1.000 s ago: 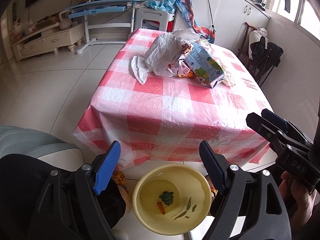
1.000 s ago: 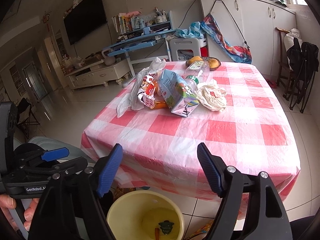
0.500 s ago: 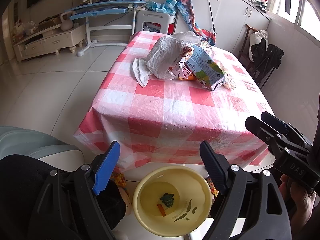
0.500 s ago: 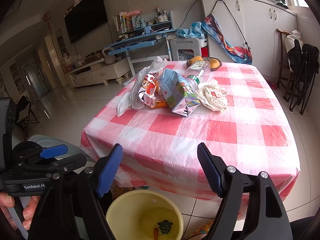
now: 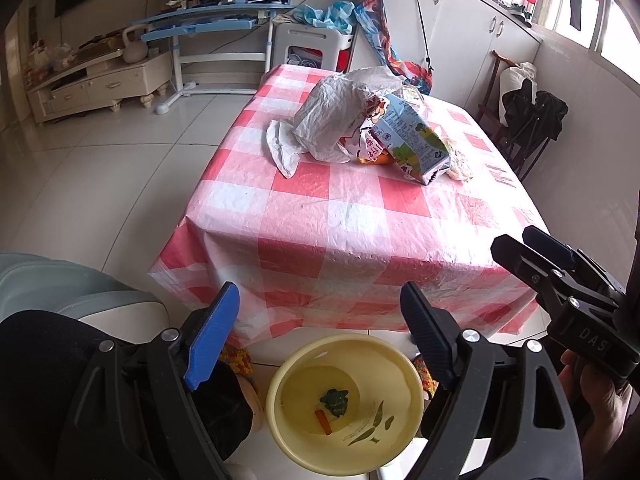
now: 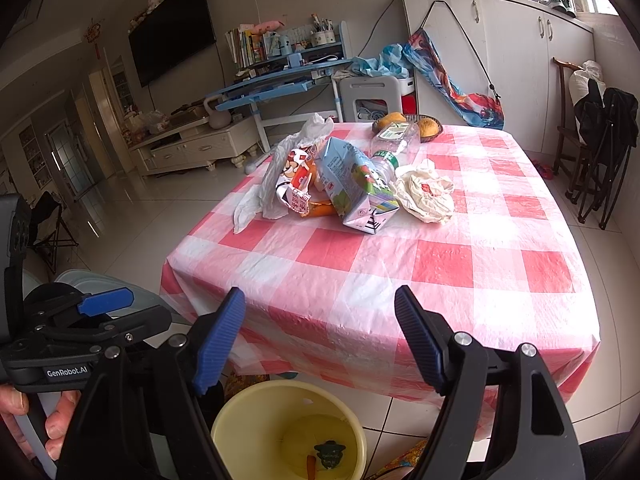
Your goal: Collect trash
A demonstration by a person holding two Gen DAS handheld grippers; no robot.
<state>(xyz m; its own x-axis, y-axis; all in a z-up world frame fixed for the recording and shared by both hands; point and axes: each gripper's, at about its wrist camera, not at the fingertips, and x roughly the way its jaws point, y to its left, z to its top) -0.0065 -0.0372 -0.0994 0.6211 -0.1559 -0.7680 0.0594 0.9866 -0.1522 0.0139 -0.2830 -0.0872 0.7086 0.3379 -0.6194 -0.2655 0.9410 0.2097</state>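
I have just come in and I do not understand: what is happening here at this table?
A person holds two grippers, the left gripper and the right gripper, both open and empty, above a yellow bucket on the floor. The trash, a milk carton, plastic bags and a bottle, lies untouched on the checked table.

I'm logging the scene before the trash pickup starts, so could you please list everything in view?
Table: one, red and white checked cloth, centre.
Plastic bag: one, white, left of the pile on the table.
Snack wrapper: one, red and white, against the bag.
Carton: one, pale blue and green, lying tilted in the pile.
Bottle: one, clear, behind the carton.
Crumpled bag: one, cream, right of the carton.
Fruit basket: one, dark, far table edge.
Bucket: one, yellow, on the floor below the near table edge, scraps inside.
Left gripper: open, empty.
Right gripper: open, empty.
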